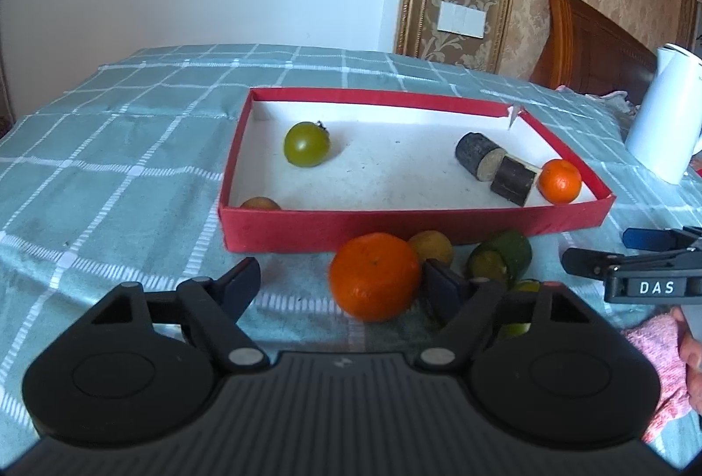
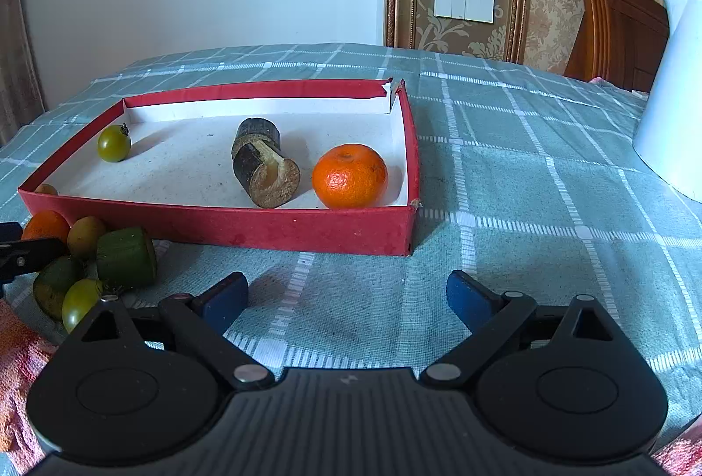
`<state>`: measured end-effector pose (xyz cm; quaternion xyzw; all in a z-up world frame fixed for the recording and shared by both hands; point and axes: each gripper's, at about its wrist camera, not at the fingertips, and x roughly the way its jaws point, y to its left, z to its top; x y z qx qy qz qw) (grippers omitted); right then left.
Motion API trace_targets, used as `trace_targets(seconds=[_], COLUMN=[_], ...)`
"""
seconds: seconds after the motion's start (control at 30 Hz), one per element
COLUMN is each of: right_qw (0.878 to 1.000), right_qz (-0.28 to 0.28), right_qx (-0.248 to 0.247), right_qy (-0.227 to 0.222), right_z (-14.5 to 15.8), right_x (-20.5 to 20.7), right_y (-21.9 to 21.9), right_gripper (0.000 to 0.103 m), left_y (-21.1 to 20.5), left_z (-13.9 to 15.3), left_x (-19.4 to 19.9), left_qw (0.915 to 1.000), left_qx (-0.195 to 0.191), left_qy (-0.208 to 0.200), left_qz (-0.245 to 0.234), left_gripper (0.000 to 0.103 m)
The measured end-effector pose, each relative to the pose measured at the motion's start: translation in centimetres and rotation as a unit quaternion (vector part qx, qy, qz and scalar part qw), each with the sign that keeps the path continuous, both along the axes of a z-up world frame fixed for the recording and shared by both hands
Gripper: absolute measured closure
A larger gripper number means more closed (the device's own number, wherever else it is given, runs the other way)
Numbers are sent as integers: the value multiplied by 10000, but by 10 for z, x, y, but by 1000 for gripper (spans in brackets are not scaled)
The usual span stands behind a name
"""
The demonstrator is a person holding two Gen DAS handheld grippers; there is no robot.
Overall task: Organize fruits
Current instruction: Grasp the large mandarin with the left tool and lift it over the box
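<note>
With both grippers' jaws open and empty, I'd centre the left gripper point(image 1: 342, 283) round the orange point(image 1: 374, 276) before squeezing gently.

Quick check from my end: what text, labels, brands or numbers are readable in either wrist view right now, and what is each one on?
"DAS": white letters on a small label on the side of the right gripper, seen at the right edge of the left wrist view.

A small pale mark sits on the body of each gripper near the camera, the left gripper included; it reads as a logo, not letters.

No text shows on the red box, white kettle or wall switches.
</note>
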<state>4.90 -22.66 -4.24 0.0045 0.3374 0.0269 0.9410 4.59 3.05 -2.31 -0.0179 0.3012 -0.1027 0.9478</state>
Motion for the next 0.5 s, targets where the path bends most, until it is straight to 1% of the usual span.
trace_targets(seconds=[0.03,0.07,0.1,0.13,0.17,0.23,0.3,0.5], right_qw=[10000,10000,10000,10000,10000,10000,10000,10000], right_qz=[0,0,0,0,0,0,0,0], right_qx=[0,0,0,0,0,1,1,1], right_qy=[0,0,0,0,0,0,0,0], right_z=[0,0,0,0,0,0,0,0], right_x=[0,0,0,0,0,0,0,0], right_y=[0,0,0,0,0,0,0,0], right_gripper=[5,5,5,5,5,5,5,5], left_y=[1,2,4,5,5,-1,-3,-1], left_z=[0,0,0,1,2,2,2,2], left_x=[0,-1,-2,-2,-3,-5,-7,-9], left_qw=[10000,9999,9995,9989,9987,9991,9991,9990], left_qx=[-19,-68,-185,-302,-346,-156,-67,-142], left_qy=[5,23,37,63,78,23,-26,-60], left_qz=[-43,-121,-238,-339,-377,-390,-420,-410], left_gripper=[31,42,49,61,63,63,63,63])
